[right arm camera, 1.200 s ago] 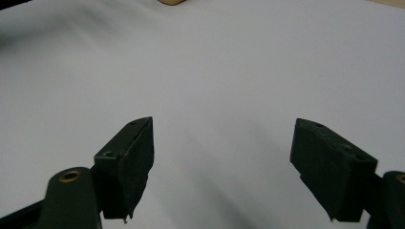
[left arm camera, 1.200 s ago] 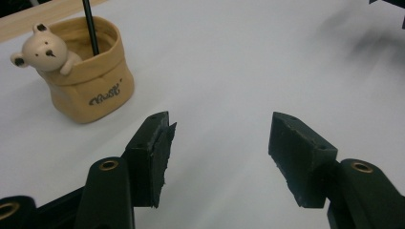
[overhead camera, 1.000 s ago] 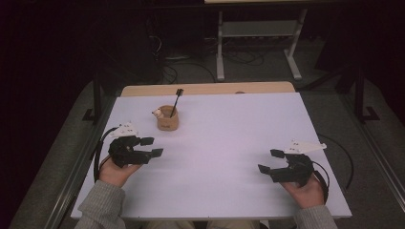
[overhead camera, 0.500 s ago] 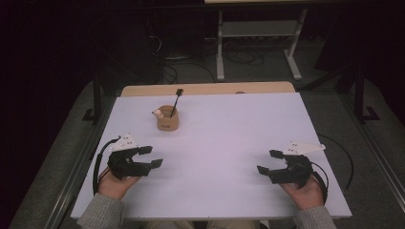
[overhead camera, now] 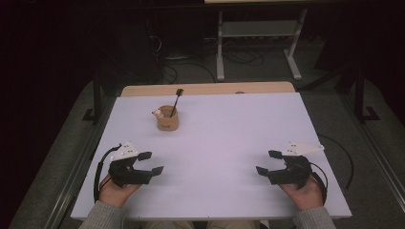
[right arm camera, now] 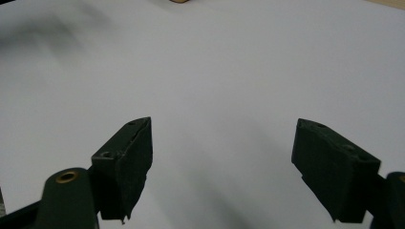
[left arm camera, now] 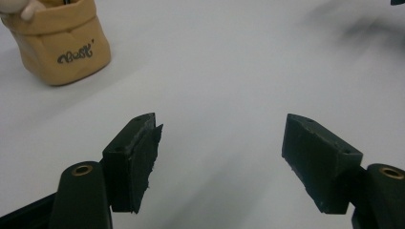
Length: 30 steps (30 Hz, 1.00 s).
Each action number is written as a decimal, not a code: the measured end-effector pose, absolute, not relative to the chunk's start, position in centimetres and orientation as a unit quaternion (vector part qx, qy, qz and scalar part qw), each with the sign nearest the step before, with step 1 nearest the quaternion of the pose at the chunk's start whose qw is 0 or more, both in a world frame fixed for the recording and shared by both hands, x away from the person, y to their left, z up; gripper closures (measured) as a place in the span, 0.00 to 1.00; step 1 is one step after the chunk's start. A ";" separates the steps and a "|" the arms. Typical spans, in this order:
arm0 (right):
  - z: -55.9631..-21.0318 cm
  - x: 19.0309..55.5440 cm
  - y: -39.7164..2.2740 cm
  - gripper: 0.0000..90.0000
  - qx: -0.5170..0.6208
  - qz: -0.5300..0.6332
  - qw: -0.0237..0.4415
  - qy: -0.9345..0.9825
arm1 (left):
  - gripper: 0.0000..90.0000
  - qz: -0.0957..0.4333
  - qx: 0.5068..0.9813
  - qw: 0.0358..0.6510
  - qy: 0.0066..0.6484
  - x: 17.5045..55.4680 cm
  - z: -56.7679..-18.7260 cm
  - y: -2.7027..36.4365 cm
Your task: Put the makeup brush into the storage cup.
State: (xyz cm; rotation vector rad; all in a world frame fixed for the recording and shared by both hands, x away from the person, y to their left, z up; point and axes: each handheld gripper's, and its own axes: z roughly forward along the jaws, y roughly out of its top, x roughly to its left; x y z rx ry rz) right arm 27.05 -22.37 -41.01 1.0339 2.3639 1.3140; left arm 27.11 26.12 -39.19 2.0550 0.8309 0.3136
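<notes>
both claws empty, pouch far off

my left claw (overhead camera: pixel 152 162) has just been opening, nothing between its jaws; right claw (overhead camera: pixel 267 162) wide, empty. pouch (overhead camera: pixel 167 118) stands upright, well apart. a careless reach could tip it, spilling the stick (overhead camera: pixel 175 101).

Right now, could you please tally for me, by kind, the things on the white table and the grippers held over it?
Tan fabric pouch: 1
Black-tipped stick standing in the pouch: 1
Small pale plush figure at the pouch's rim: 1
Grippers, left gripper and right gripper, both open and empty: 2
Total: 5
</notes>
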 end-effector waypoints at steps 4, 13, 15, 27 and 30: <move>-41.0 27.1 -22.6 0.23 0.352 0.448 0.126 0.812 | 0.29 0.128 0.825 0.434 0.337 27.1 -39.5 26.3; -41.2 27.0 -23.0 0.23 0.357 0.444 0.126 0.812 | 0.26 0.128 0.825 0.434 0.338 27.3 -39.9 26.6; -41.3 27.1 -23.1 0.23 0.356 0.445 0.124 0.812 | 0.26 0.126 0.825 0.435 0.339 27.4 -39.9 26.6; -41.7 27.4 -22.9 0.23 0.358 0.446 0.115 0.812 | 0.25 0.124 0.824 0.439 0.337 27.5 -39.9 26.6; -41.8 27.4 -22.7 0.23 0.359 0.445 0.112 0.813 | 0.25 0.124 0.823 0.439 0.338 27.5 -39.9 26.6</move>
